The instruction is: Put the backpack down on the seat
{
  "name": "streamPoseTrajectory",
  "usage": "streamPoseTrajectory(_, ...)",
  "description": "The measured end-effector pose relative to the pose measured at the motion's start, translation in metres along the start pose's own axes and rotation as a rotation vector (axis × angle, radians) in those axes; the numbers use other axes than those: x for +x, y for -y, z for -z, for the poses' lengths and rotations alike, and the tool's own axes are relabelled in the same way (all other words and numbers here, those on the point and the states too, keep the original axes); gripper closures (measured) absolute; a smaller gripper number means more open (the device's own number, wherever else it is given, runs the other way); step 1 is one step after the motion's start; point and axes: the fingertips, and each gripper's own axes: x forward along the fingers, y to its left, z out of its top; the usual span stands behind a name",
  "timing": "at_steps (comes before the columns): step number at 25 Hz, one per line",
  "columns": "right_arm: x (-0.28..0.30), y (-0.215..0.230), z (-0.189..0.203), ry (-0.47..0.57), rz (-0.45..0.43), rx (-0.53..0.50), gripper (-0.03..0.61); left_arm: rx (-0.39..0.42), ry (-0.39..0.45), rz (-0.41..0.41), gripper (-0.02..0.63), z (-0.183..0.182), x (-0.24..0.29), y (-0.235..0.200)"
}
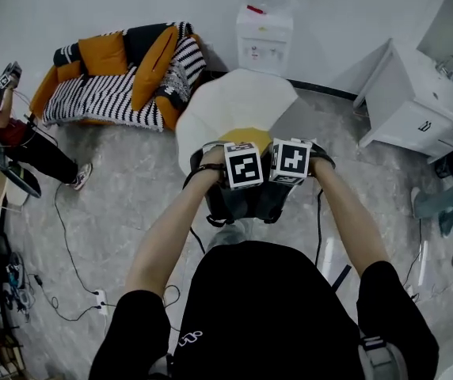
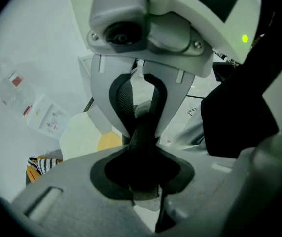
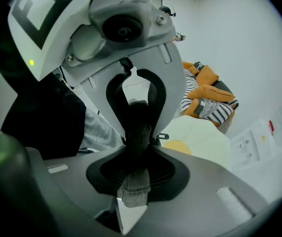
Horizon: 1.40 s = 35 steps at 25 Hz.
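1. One black-and-white striped sofa with orange cushions [image 1: 119, 74] is seen at the upper left of the head view, against the white wall and well apart from the person.
2. Next, the left gripper [image 1: 242, 165] is held out in front of the person's body, with its marker cube on top. In the left gripper view, the left gripper [image 2: 142, 127] is seen with its jaws drawn close together, and a dark woven strap [image 2: 143, 137] is pinched between them.
3. A dark fabric backpack [image 1: 246, 203] is hung beneath both grippers, between the outstretched forearms and above the grey marbled floor [image 1: 123, 180].
4. A soft, rounded white seat with a yellow centre [image 1: 238, 105] is laid on the floor just beyond the backpack. Whether the backpack touches the seat cannot be told.
5. The right gripper [image 1: 291, 161] is held just beside the left one, with the two marker cubes almost touching. In the right gripper view, the right gripper [image 3: 140, 127] is seen with its jaws closed partway onto a dark strap with a grey end [image 3: 137, 132], which is gripped between them.
6. A white cabinet [image 1: 416, 105] is placed at the far right.
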Motion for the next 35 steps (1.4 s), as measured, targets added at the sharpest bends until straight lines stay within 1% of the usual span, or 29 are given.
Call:
streamPoseTrajectory(2, 0.005, 0.008, 0.001, 0.003, -0.009, 0.024, 0.483, 0.014, 0.001, 0.021, 0.515, 0.003, 0.005, -0.007)
streamPoseTrajectory(5, 0.010, 0.030, -0.001, -0.003, -0.006, 0.052, 0.483, 0.033, 0.005, 0.039, 0.515, 0.009, 0.010, -0.028)
streamPoseTrajectory(11, 0.033, 0.074, -0.015, -0.020, -0.022, 0.119, 0.483, 0.065, 0.016, 0.094, 0.515, 0.037, 0.019, -0.069)
streamPoseTrajectory(13, 0.039, 0.087, -0.019, -0.013, -0.026, 0.160, 0.483, 0.096, 0.016, 0.102, 0.515, 0.046, 0.022, -0.082)
streamPoseTrajectory(17, 0.063, 0.097, -0.026, 0.011, -0.052, 0.239, 0.482, 0.169, -0.001, 0.125, 0.515, 0.068, 0.036, -0.090)
streamPoseTrajectory(24, 0.085, 0.126, -0.022, 0.017, -0.052, 0.319, 0.482, 0.228, -0.014, 0.165, 0.515, 0.082, 0.056, -0.117)
streamPoseTrajectory(28, 0.092, 0.146, -0.012, 0.013, -0.058, 0.338, 0.483, 0.215, 0.003, 0.193, 0.515, 0.081, 0.069, -0.135)
streamPoseTrajectory(33, 0.103, 0.171, 0.004, -0.003, -0.096, 0.331, 0.483, 0.175, 0.013, 0.239, 0.515, 0.079, 0.091, -0.158)
streamPoseTrajectory(35, 0.108, 0.188, 0.012, -0.005, -0.102, 0.311, 0.483, 0.175, 0.006, 0.237, 0.515, 0.077, 0.103, -0.174)
